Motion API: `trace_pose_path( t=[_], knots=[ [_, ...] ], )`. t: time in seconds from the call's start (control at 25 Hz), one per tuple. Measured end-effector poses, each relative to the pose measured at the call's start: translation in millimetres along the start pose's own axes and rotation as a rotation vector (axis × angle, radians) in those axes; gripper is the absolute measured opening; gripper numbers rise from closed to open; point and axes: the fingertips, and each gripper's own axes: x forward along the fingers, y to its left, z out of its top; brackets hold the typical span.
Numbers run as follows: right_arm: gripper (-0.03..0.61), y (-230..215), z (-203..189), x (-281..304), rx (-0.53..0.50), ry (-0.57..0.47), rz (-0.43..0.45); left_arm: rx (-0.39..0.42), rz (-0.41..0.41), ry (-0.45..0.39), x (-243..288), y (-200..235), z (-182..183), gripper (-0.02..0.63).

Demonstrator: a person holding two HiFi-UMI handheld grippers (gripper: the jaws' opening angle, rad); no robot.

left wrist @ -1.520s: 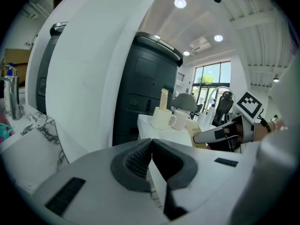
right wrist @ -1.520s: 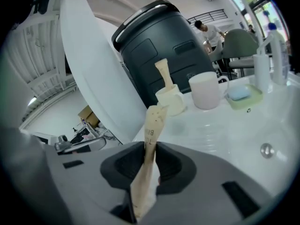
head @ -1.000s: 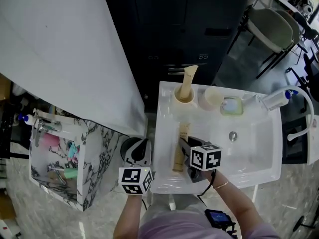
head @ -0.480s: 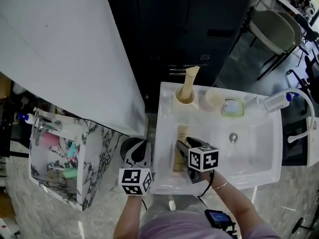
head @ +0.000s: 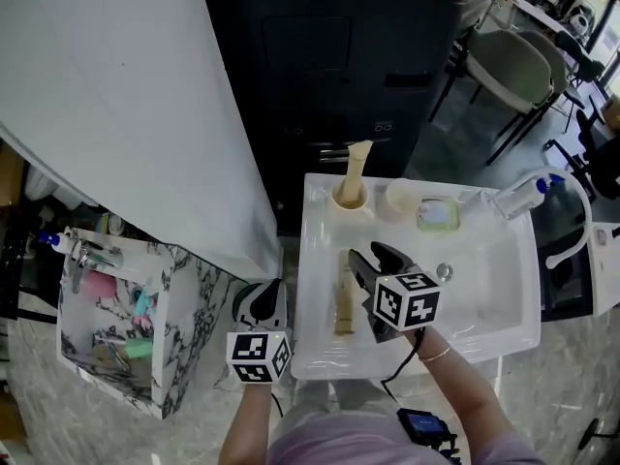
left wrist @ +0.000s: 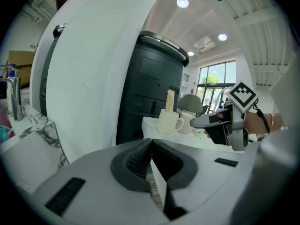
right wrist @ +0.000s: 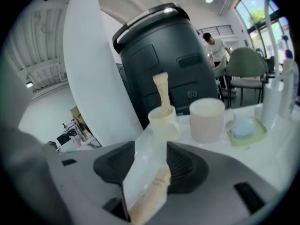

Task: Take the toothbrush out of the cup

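Observation:
A beige packaged toothbrush (head: 344,294) lies flat on the left ledge of the white sink (head: 320,347). My right gripper (head: 373,257) hovers just above and to its right. Its jaws have just been opening and stand wide, with nothing pressed between the pads. In the right gripper view the toothbrush (right wrist: 149,198) shows below, through the gap of the right gripper (right wrist: 151,159). A cream cup (head: 349,195) at the back ledge holds another beige stick (head: 356,161). My left gripper (head: 260,296) hangs off the sink's left side, shut and empty; the left gripper (left wrist: 151,146) faces the cup (left wrist: 167,121).
Beside the cream cup stand a second mug (head: 399,200), a green soap dish (head: 438,213), a bottle (head: 513,198) and a white faucet (head: 560,197). The basin drain (head: 445,271) is right of my right gripper. A marble-patterned bin (head: 116,308) sits left on the floor.
My right gripper has lifted off the ledge and spread its jaws, leaving the packaged toothbrush lying on the ledge. The left gripper has stayed put.

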Motion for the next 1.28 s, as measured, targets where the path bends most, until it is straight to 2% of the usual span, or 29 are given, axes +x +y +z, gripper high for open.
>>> trace_pose_path(
  t=[0.16,0.36,0.68,1.08,1.16,1.28],
  knots=[
    [0.210,0,55,-9,-0.075,-0.138,-0.032,0.017,-0.017,-0.030,-1,-5,14,0.002],
    [0.209,-4,97,-4,-0.119,-0.205,-0.059,0.032,-0.023,-0.060,4,-8,31,0.002],
    [0.210,-16,130,30,-0.203,-0.197,-0.089,0.026,-0.025,-0.097,25,-12,53,0.002],
    [0.210,-40,129,84,-0.220,-0.093,-0.067,0.006,0.001,-0.104,52,-14,59,0.002],
    [0.186,-40,129,89,-0.229,-0.089,-0.067,0.005,0.008,-0.107,54,-14,61,0.002],
    [0.106,-38,134,89,-0.230,-0.116,-0.074,0.004,0.018,-0.111,55,-11,61,0.002]
  ],
)
